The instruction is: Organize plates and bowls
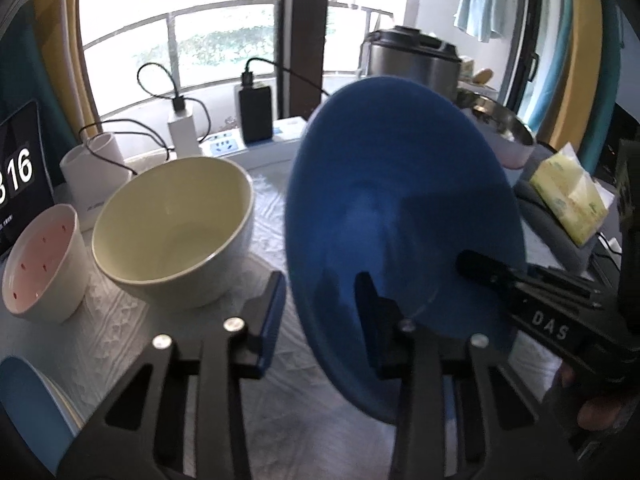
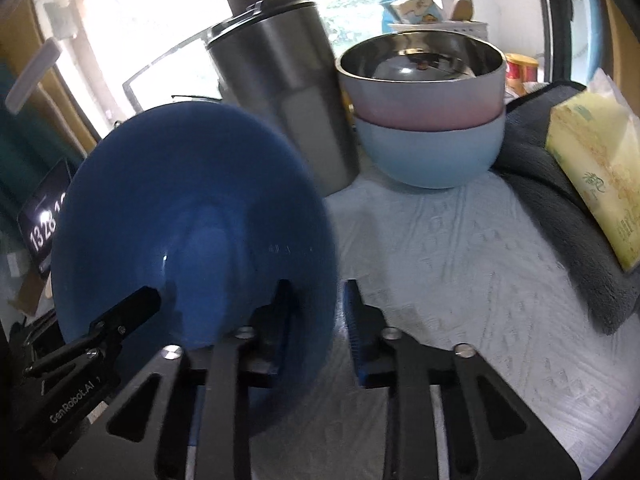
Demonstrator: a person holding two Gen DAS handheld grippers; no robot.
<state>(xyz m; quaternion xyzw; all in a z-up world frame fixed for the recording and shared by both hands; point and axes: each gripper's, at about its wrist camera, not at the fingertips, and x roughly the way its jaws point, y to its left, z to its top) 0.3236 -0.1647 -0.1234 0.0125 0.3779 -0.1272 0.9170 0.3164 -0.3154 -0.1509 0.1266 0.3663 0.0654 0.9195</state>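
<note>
The blue bowl is tipped up on its edge above the middle of the desk, its hollow turned toward both cameras. Both claws have it by the rim. The left claw has one finger behind the bowl's wall and one inside it, jaws narrow and closed on the rim. The right claw does likewise on the opposite side, one finger within the hollow and the blue-padded one outside; its jaws too are drawn narrow on the rim.

As to progress, I judge the sorting partly done. At the far right of the desk a steel-lined pink bowl already sits nested in a pale blue bowl, beside a steel cooker. Toward the left edge a large cream bowl and a small white bowl with red dots stand separately, touching or nearly so, not yet stacked. At the near left corner a stack of plates shows, only its edge in view, so its count cannot be told.

What remains, it seems: setting the blue bowl down in or under a matching stack, and gathering the two loose bowls at the left.
</note>
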